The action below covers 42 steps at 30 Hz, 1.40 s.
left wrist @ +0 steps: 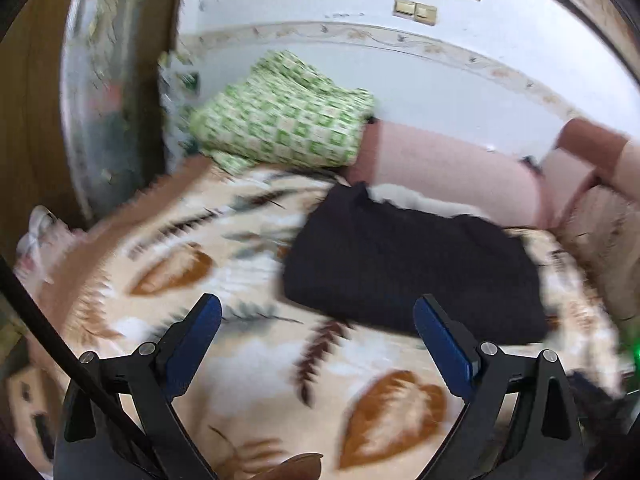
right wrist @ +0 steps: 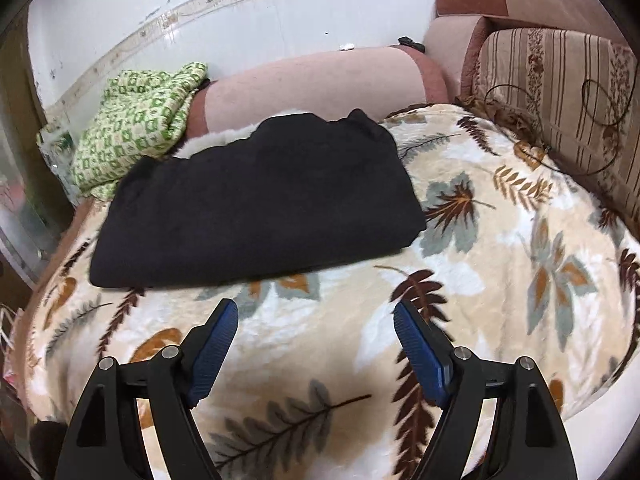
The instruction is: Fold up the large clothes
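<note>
A black garment [right wrist: 256, 204] lies folded into a flat rectangle on the leaf-patterned blanket [right wrist: 500, 248], toward the back. It also shows in the left wrist view [left wrist: 408, 264], which is motion-blurred. My left gripper [left wrist: 318, 312] is open and empty, above the blanket, near the garment's front edge. My right gripper [right wrist: 316, 318] is open and empty, a little in front of the garment's front edge.
A green-and-white patterned cloth [right wrist: 136, 128] is bunched at the back left against a pink bolster [right wrist: 312, 80]. A striped cushion [right wrist: 560, 96] with a thin cable stands at the right. A white wall [right wrist: 240, 28] is behind; a dark wooden frame [left wrist: 32, 120] at left.
</note>
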### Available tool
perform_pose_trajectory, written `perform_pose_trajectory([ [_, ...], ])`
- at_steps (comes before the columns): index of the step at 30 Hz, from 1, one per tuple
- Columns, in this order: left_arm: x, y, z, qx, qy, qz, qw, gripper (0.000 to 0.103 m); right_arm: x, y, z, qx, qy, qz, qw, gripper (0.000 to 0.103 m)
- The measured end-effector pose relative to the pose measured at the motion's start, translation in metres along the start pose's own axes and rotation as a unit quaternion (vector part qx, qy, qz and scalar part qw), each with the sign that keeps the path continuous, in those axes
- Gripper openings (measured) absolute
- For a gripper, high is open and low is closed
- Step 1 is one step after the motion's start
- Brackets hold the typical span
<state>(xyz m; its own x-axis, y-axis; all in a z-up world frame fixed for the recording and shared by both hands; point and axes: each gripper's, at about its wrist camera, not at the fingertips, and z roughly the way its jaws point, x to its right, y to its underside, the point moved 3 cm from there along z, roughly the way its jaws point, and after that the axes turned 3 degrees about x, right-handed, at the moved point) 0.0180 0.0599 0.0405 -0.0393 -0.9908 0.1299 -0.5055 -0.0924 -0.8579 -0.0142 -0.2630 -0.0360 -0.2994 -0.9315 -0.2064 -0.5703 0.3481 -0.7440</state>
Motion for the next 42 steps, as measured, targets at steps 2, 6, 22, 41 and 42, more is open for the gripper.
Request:
perform_pose_trajectory([
  [2,0.005,0.002,0.0,-0.012,0.012,-0.006,0.9998,0.097,-0.004,0.002,-0.002,0.007,0.002,-0.008,1.0,0.084],
  [6,0.027,0.015,0.01,-0.04,-0.028,0.045,0.9978,0.097,-0.004,0.007,-0.008,0.015,0.009,-0.024,1.0,0.085],
  [22,0.063,0.059,0.026,-0.102,-0.047,0.115,0.987,0.097,0.0,0.022,-0.009,-0.003,0.023,-0.031,0.999,0.087],
  [41,0.056,0.069,0.039,-0.137,-0.029,0.107,0.9843,0.097,-0.018,0.032,-0.002,-0.025,0.025,-0.052,0.998,0.088],
  [42,0.056,0.07,0.04,-0.139,-0.028,0.107,0.9841,0.097,-0.019,0.032,-0.002,-0.026,0.025,-0.053,0.998,0.088],
])
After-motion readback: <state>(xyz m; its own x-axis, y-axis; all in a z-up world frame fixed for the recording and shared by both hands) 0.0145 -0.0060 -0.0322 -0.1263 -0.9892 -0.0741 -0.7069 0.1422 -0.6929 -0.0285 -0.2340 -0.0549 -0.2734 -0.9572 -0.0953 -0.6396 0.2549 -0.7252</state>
